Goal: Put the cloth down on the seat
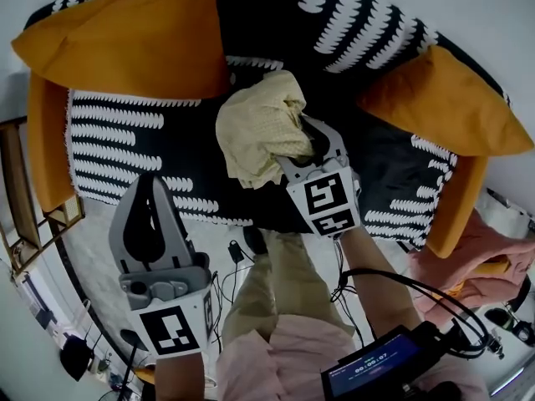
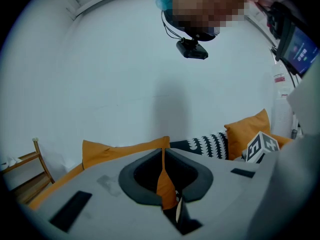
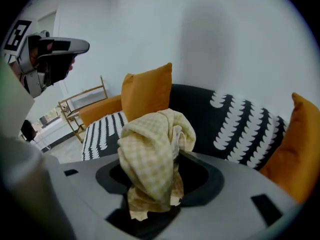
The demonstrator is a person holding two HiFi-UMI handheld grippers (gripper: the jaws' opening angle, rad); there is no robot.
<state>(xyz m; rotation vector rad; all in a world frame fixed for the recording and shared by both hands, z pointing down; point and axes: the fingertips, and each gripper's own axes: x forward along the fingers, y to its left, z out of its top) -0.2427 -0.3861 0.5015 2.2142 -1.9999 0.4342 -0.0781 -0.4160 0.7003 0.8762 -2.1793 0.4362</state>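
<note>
A pale yellow checked cloth hangs bunched from my right gripper, which is shut on it above the sofa's black-and-white patterned seat. In the right gripper view the cloth drapes over the right gripper and hides its tips, with the seat beyond. My left gripper is held lower left, over the seat's front edge, shut and holding nothing. In its own view the left gripper points at the wall over the sofa back.
Orange cushions lie at the sofa's left and right. A wooden rack stands left of the sofa. Cables lie on the floor by the person's legs. Pink fabric is heaped at right.
</note>
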